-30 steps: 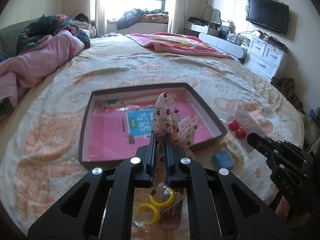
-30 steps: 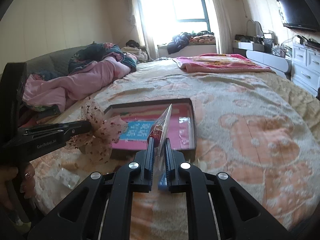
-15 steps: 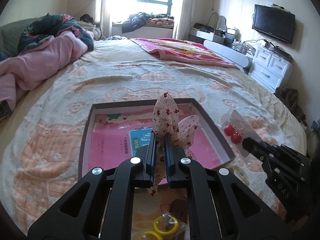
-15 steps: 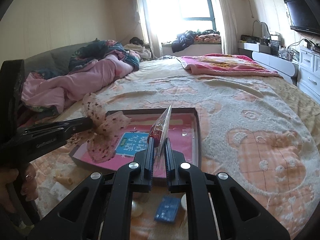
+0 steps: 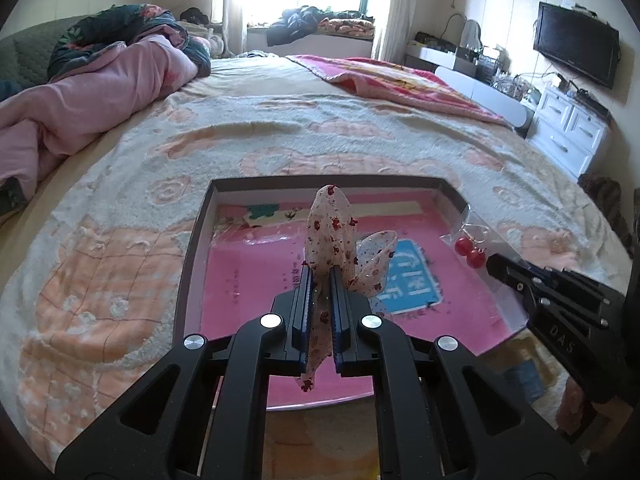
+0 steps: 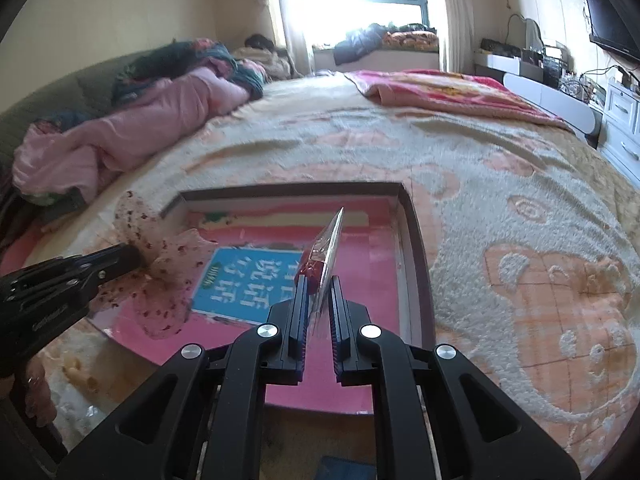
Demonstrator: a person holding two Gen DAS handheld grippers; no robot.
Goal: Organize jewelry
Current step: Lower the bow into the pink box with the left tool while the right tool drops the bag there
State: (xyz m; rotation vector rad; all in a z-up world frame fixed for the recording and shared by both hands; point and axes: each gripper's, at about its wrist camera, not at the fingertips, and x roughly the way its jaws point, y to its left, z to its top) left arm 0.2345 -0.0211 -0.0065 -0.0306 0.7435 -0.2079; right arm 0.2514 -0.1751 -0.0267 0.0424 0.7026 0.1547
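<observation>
- A wide bed [image 5: 280,128] with a peach and cream blanket carries everything.
- On it lies a shallow dark-rimmed tray [image 5: 192,264] with a pink floor, and no jewelry rests inside yet.
- My left claw [image 5: 320,280] is clenched on a sheer floral hair bow [image 5: 330,236], held above the tray.
- My right claw [image 6: 318,292] grips a clear packet of red earrings [image 6: 320,258] over the tray's right side.
- I judge both pieces are ready to set down; sorting has barely begun.
</observation>
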